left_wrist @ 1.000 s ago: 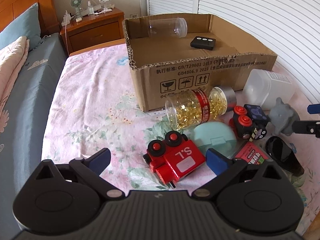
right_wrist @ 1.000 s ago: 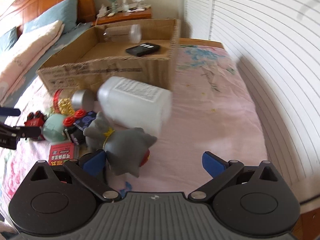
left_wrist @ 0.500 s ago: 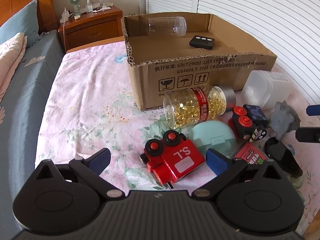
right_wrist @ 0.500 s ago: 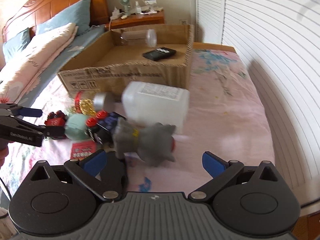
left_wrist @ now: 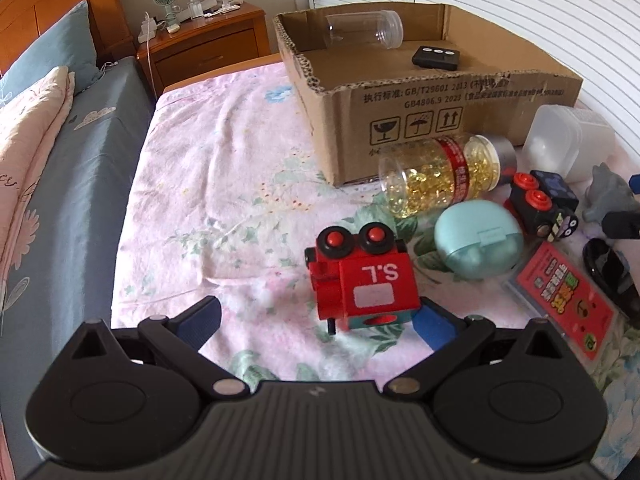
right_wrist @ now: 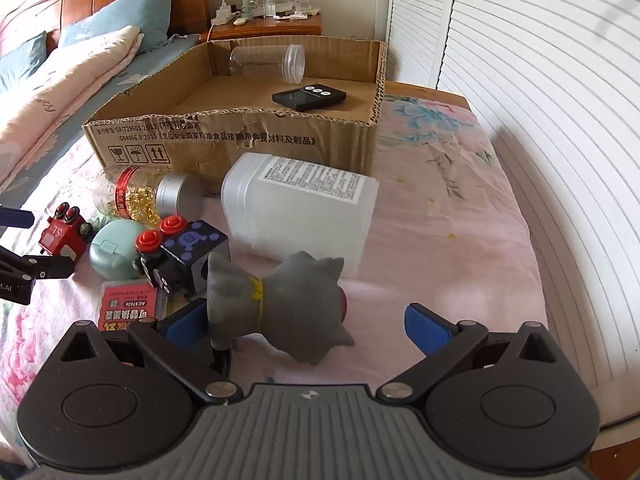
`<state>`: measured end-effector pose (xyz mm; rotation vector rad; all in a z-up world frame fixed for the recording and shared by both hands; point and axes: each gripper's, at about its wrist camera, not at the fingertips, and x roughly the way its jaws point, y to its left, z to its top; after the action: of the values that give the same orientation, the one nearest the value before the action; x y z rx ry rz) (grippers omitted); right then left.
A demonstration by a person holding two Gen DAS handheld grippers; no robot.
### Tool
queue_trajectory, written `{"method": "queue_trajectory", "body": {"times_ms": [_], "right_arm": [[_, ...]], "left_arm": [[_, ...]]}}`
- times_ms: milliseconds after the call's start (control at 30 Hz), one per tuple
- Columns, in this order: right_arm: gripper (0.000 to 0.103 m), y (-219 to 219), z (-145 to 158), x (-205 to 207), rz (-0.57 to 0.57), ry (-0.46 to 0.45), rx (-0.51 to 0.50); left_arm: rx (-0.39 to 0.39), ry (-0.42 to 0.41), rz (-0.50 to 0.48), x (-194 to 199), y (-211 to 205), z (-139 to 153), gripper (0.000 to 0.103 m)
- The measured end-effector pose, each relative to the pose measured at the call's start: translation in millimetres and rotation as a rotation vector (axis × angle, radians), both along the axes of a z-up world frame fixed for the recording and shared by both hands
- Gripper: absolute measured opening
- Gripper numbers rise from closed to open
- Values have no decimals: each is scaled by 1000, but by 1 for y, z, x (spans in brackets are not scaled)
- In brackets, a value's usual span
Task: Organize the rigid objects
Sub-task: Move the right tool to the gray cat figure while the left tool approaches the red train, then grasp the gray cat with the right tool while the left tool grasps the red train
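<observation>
Floral bedsheet (left_wrist: 224,184), red toy train (left_wrist: 362,280) between wide-spread left hand-held gripper (left_wrist: 316,320) fingers.

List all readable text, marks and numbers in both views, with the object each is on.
"S.L", seen upside down: red toy train.
"GB/T29601 2013", "GB4806.9 2023", then fragile, umbrella and this-way-up symbols: cardboard box.
"AIC47606": red card pack; its large characters are unclear.
White jar label: too small.
Capsule bottle band: blurred.

Red toy train (left_wrist: 362,276) tipped on bedspread
</observation>
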<state>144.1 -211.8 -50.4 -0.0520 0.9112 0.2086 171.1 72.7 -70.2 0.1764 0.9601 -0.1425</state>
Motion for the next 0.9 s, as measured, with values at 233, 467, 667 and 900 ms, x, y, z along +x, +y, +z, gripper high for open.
{"method": "queue_trajectory", "body": {"times_ms": [233, 467, 667, 900], "right_arm": [[103, 10, -3, 9, -31, 37, 9], [103, 10, -7, 17, -59, 67, -74], [103, -5, -11, 13, -56, 86, -110], [103, -8, -14, 4, -62, 30, -73]], "left_arm": [[-93, 17, 48, 8, 3, -5, 101], [-101, 9, 27, 11, -5, -6, 102], [-108, -18, 13, 10, -4, -8, 103], [-109, -22, 40, 14, -5, -8, 103]]}}
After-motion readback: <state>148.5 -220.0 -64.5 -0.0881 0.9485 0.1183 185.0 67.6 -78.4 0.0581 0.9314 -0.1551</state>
